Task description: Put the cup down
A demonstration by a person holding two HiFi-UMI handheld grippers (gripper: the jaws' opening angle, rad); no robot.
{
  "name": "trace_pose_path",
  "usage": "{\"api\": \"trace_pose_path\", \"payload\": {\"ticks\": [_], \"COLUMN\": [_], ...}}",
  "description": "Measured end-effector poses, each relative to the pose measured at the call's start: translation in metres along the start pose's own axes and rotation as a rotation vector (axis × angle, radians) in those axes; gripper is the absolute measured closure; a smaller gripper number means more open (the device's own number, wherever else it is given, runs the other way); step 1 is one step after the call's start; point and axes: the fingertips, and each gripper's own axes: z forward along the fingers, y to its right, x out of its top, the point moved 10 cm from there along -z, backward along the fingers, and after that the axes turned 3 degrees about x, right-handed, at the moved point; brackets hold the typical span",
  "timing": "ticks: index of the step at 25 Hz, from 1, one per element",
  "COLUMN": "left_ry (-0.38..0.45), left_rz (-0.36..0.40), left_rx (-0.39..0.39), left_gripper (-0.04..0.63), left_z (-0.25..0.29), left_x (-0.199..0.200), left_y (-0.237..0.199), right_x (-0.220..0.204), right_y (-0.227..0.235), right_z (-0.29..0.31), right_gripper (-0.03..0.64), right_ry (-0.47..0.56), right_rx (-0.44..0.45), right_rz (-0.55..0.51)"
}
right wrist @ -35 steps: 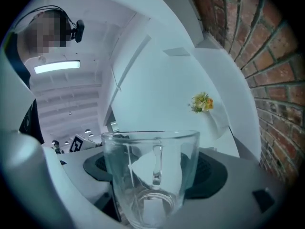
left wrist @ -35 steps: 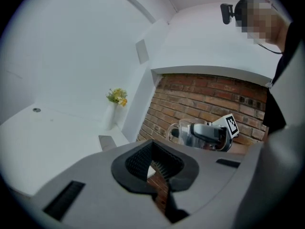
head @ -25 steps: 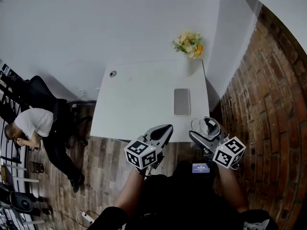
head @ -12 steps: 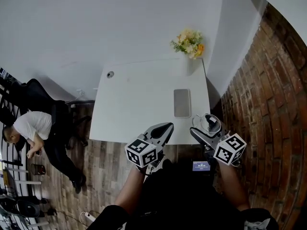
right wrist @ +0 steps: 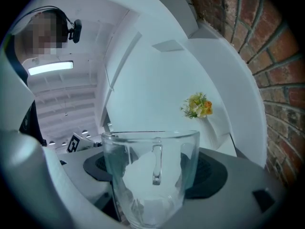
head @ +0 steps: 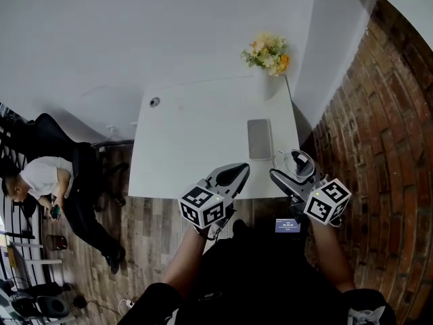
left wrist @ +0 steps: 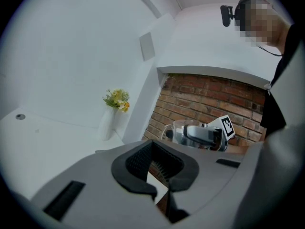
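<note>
Though apparently empty, clear cup upright in right hand-held gripper.

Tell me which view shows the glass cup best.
The right gripper view: the cup fills the middle, held in the right gripper, handle and clear wall plain. The head view shows it small from above by the table's near right corner; the left gripper view shows it small, partly behind that gripper.

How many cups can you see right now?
1. A clear glass cup is gripped between the jaws of the right gripper, by the near right corner of the white table. No other cup shows on the table.
</note>
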Motion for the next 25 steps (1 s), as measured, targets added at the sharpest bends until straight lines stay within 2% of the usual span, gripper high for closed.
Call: {"api": "trace_pose_path", "payload": {"ticks": [12, 25], "left_ry": [-0.004, -0.019], "left_rz": [-0.005, -0.011], "left_rx": [-0.018, -0.001], "left_gripper": [0.588, 0.588], "left_z": [0.000, 0.006], "left_x": [0.000, 0.001], "left_y": [0.001, -0.003], "right_x": [-0.002, -0.005], "right_y": [-0.002, 0.013], "right_z": [0.005, 0.015], "right_gripper": [0.199, 0.199], "right_ry": [-0.021, -0.060], "right_rx": [0.014, 0.023], "right_rz": [-0.010, -0.008]}}
